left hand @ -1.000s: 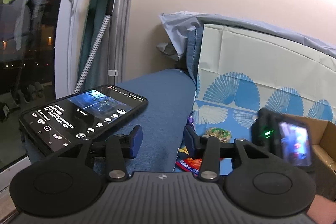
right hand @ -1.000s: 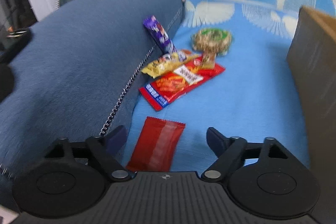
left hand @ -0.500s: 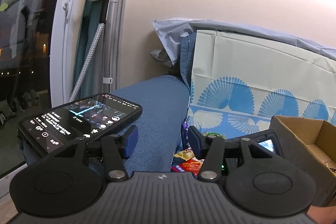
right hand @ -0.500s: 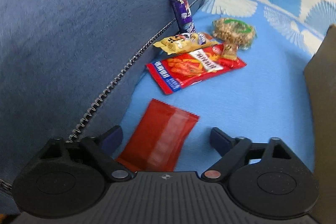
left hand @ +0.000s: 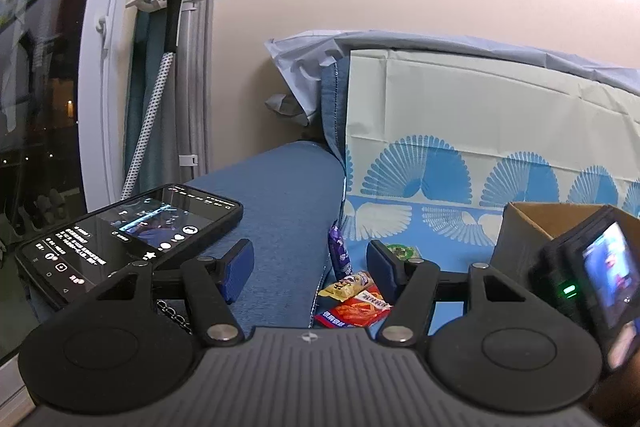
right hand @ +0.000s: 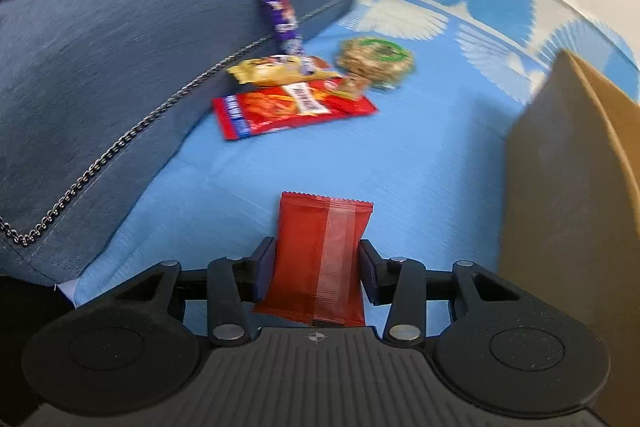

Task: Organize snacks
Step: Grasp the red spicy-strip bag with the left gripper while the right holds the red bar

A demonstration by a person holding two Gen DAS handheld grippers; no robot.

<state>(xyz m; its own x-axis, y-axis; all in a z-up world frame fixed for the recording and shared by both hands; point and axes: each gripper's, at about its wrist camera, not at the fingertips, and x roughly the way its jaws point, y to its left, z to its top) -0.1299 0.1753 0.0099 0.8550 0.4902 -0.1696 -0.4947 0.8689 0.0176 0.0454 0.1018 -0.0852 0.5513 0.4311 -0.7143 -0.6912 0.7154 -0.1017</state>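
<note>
The blue sheet (right hand: pixel 420 155) has lots of bare room in the middle, with the brown box (right hand: pixel 568 187) along its right edge and the dark blue sofa arm (right hand: pixel 120 39) along its left. The right claw (right hand: pixel 316 267) has just been closing, and its two pads now touch both sides of the red snack pack (right hand: pixel 316 251), which lies on the sheet well apart from the other snacks (right hand: pixel 296 83) piled by the sofa arm. The left claw (left hand: pixel 310 267) has just been opening and stands wide with nothing between its pads.
</note>
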